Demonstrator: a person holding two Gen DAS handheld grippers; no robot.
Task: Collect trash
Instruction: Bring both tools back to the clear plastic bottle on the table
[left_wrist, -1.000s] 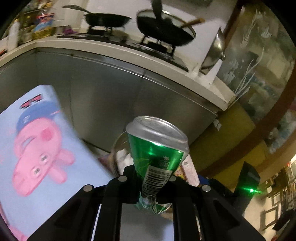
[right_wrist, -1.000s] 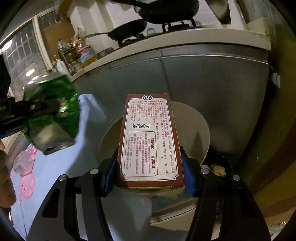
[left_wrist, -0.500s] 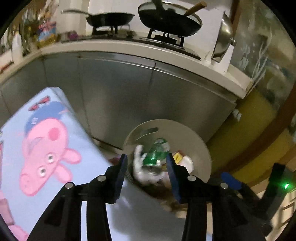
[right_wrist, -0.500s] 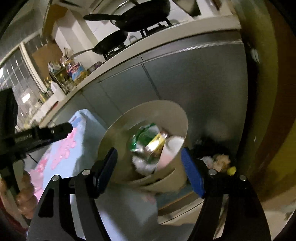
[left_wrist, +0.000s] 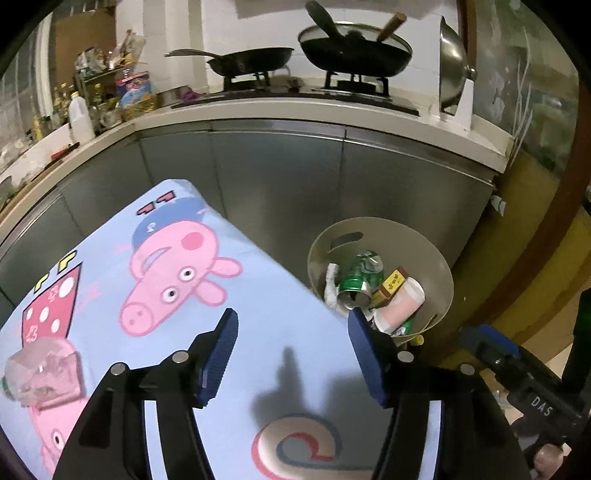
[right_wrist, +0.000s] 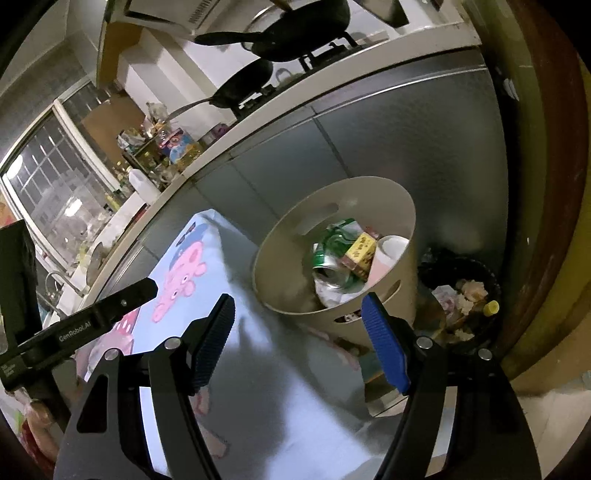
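L gripper (left_wrist: 291, 334): tilted down over tablecloth (left_wrist: 295, 321), jaws opening, empty. R gripper (right_wrist: 297, 317): angled toward bin (right_wrist: 402, 206), jaws apart, empty.

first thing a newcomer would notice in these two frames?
Probably the beige trash bin on the floor past the table's edge, holding a crushed green can, a small carton and a pale cup. Next, the light-blue tablecloth with a pink cartoon pig, seen through the empty left gripper, whose jaws are opening. The right gripper is open and empty too.
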